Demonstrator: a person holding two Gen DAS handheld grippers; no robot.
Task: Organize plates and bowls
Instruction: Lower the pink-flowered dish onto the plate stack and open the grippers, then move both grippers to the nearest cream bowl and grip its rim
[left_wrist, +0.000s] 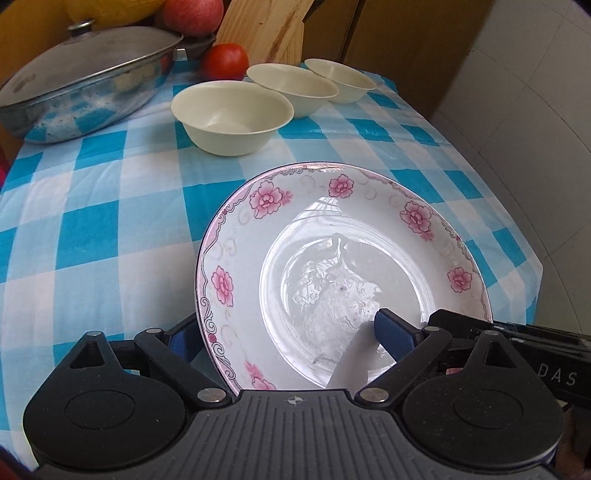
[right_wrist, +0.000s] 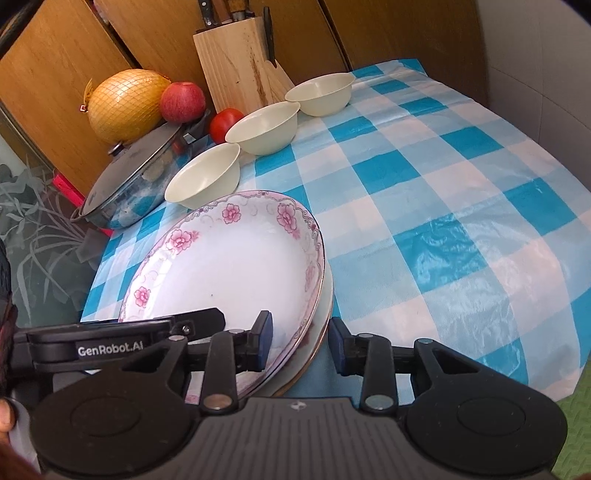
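My left gripper (left_wrist: 284, 343) straddles the near rim of the flowered plate (left_wrist: 343, 273), one pad under the rim at left, the other inside the well; whether the pads press the rim I cannot tell. My right gripper (right_wrist: 301, 343) stands parted around the same plate's edge, left pad over the plate, right pad clear of it (a visible gap remains on that side). In the right wrist view the plate sits on a second plate (right_wrist: 321, 325), whose rim shows beneath it.

Beyond the plates, three cream bowls form a diagonal row: near bowl (left_wrist: 232, 114), middle bowl (left_wrist: 291, 86), far bowl (left_wrist: 340, 79), each just beside the next. Left of the near bowl lies a lidded pan (left_wrist: 85, 81). Behind stand a tomato (left_wrist: 224, 61), an apple (right_wrist: 183, 101), a netted melon (right_wrist: 125, 105) and a knife block (right_wrist: 242, 62), all against wooden doors.

The checked cloth (right_wrist: 443, 221) lies bare to the right of the plates, out to the table's right edge.
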